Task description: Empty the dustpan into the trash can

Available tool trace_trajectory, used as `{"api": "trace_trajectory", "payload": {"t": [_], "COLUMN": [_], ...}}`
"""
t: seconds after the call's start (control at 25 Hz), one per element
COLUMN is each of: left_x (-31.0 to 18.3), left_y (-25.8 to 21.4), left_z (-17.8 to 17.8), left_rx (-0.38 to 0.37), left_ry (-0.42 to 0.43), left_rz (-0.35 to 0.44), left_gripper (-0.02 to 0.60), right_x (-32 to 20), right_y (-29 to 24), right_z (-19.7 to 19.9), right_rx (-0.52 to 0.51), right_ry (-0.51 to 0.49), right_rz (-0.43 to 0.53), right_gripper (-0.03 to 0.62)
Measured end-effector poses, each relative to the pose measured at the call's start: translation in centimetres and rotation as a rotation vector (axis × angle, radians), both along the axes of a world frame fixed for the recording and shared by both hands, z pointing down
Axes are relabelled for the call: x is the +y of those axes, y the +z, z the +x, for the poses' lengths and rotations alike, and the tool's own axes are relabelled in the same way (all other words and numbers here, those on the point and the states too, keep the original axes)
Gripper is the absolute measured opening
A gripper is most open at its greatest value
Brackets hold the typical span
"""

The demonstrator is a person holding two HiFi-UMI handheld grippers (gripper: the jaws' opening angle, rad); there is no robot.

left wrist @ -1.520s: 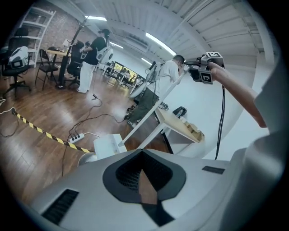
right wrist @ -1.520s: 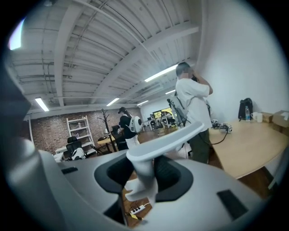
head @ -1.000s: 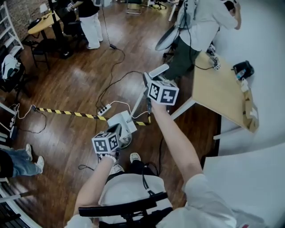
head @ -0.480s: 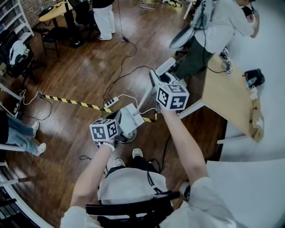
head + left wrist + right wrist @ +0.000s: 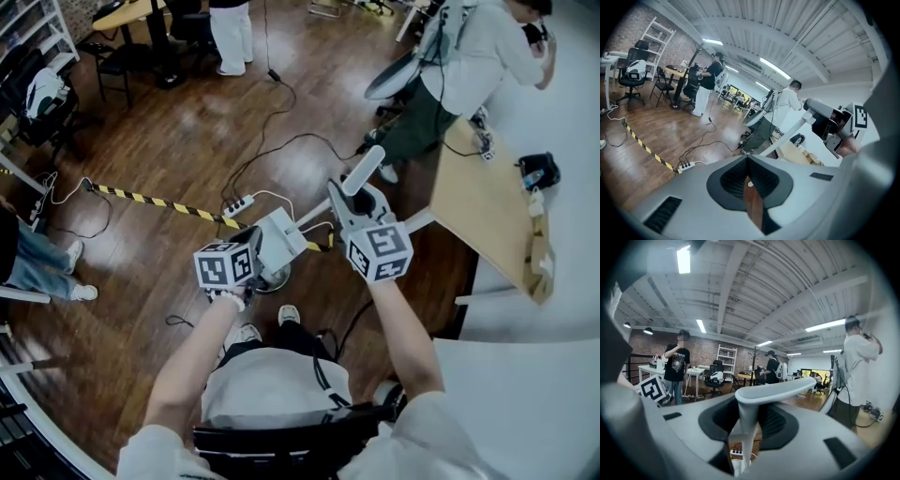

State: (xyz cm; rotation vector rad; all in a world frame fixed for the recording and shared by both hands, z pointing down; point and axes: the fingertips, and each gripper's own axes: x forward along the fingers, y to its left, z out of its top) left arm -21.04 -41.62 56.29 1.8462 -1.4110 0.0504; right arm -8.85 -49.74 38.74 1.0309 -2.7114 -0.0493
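Nearest us, both forearms reach out over the wooden floor (image 5: 178, 141).

Left gripper (image 5: 255, 251): its fingers (image 5: 693, 187) are together, tips meeting. Only a sliver of floor shows behind the tips, plus a pale speck we cannot identify. In the head view this gripper sits right beside the dustpan (image 5: 279, 240); we cannot confirm contact.

Right gripper (image 5: 354, 192): its fingers (image 5: 811, 437) are clamped on the stem of the white handle (image 5: 783, 391), just under the handle's crossbar grip.

We note the dustpan's white body is held up off the floor between the two grippers, and its handle slants up to the right gripper. Directly below it lies a round grey object (image 5: 272, 279); we cannot say whether it is the trash can.

Beyond: a white power strip (image 5: 238, 205) and a strip of yellow-black tape (image 5: 150, 201) on the floor. Farther right is a wooden tabletop (image 5: 483, 206), with a person (image 5: 459, 56) standing at its far end.
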Motion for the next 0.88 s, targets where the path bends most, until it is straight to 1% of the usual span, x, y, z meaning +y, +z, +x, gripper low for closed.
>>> {"api": "trace_trajectory", "payload": {"t": [0.12, 0.28, 0.4, 0.56, 0.76, 0.88], "left_x": [1.4, 3.4, 5.4, 8.4, 12.4, 15.3], "left_y": [0.1, 0.6, 0.9, 1.0, 0.9, 0.8], "left_z": [0.6, 0.9, 0.8, 1.1, 2.5, 3.8], "left_rx": [0.007, 0.002, 0.006, -0.012, -0.022, -0.027], "left_ry": [0.016, 0.02, -0.007, -0.035, -0.076, -0.099], "left_rz": [-0.001, -0.003, -0.006, -0.002, 0.004, 0.0], "left_gripper": [-0.012, -0.012, -0.012, -0.012, -0.012, -0.012], "right_x": [2.7, 6.1, 8.7, 12.6, 17.4, 20.3], "right_y": [0.3, 0.6, 0.9, 1.9, 2.6, 3.1], "right_z": [0.9, 1.6, 1.7, 2.0, 2.2, 2.4], "right_rx": [0.028, 0.037, 0.054, 0.066, 0.083, 0.093], "right_ry": [-0.02, -0.03, -0.054, -0.084, -0.12, -0.161], "right_rz": [0.034, 0.067, 0.098, 0.132, 0.168, 0.212], "right_gripper": [0.118, 0.117, 0.117, 0.117, 0.117, 0.117]}}
